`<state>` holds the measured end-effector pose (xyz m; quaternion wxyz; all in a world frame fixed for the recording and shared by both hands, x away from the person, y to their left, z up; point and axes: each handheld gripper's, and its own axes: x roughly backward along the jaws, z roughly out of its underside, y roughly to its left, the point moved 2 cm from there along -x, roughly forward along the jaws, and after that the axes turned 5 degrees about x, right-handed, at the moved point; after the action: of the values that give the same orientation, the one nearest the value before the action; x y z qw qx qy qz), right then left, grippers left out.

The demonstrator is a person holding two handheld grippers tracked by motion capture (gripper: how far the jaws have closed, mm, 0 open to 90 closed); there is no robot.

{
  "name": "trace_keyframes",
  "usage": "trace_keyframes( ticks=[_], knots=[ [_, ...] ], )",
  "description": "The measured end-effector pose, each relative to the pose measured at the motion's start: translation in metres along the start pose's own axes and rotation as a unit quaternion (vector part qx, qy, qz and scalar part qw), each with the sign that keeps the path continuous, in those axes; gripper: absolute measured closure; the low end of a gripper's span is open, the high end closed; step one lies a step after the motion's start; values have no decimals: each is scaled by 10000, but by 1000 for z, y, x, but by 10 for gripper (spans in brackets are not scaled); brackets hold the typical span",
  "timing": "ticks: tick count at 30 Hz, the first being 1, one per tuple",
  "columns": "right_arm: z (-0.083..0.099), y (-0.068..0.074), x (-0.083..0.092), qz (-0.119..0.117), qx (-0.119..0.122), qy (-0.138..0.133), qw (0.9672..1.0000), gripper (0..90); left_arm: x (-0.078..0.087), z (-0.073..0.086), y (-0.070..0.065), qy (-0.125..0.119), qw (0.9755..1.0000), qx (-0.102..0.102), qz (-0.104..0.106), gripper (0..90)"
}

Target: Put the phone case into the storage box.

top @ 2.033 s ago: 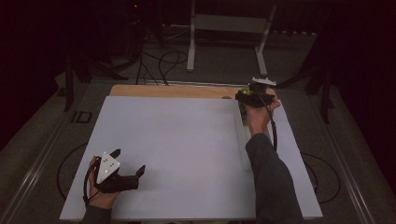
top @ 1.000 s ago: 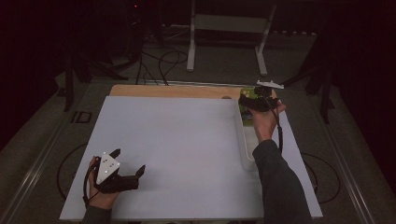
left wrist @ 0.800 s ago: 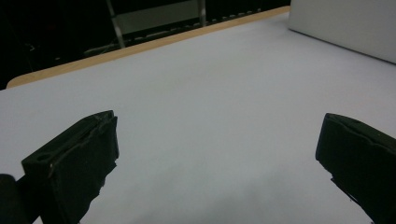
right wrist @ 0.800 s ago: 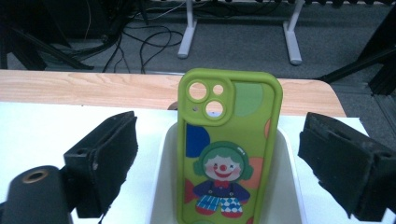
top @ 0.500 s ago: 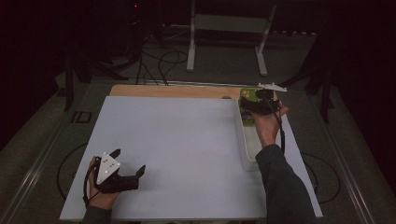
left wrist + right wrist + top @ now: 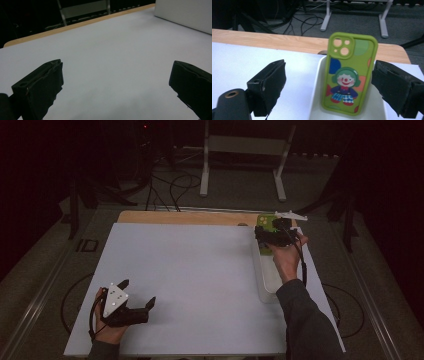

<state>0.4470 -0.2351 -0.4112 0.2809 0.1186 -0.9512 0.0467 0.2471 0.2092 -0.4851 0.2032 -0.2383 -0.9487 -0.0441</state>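
**Right gripper closed in on the phone case**

The right gripper [image 6: 272,236] had crept farther along the tray [image 6: 267,285] over the last two seconds, from a spot just short of the case [image 6: 350,75] to directly over the tray's far end, with the forearm stretching out behind it. The case, green with a clown printed on it, leaned against the tray's far wall, its lower edge down inside the tray. In the right gripper view the jaws stood wide apart, one on each side of the case and touching neither edge. That placement suggested the reach was nearly complete and a squeeze on the case's long sides would likely come next; nothing was gripped yet.

The left gripper [image 6: 131,307] had not moved. It rested on the white sheet [image 6: 190,285], well apart from the tray toward the near left corner, jaws spread and empty, with bare sheet between them in its own view.
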Motion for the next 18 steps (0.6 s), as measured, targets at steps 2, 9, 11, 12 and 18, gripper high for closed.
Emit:
trace_keyframes(
  ticks=[2, 9, 11, 12, 18],
  knots=[
    [0, 2, 2, -67, -8, -22, 10000, 115, 0, 0, 0, -1, 10000, 3, 0, 0],
    [1, 9, 11, -294, 131, -171, 9993, 96, 1, 0, 1, -5, 10000, 10, -2, 1],
    [2, 11, 14, -376, 129, -179, 9990, 95, 1, 0, 1, -4, 10000, 8, -4, 0],
    [3, 13, 15, -411, 147, -177, 9989, 95, 1, 0, 1, -4, 10000, 7, -2, 1],
    [9, 21, 24, -560, 303, -222, 9977, 95, 0, -1, 0, 7, 10000, 0, 10, 1]
  ],
)
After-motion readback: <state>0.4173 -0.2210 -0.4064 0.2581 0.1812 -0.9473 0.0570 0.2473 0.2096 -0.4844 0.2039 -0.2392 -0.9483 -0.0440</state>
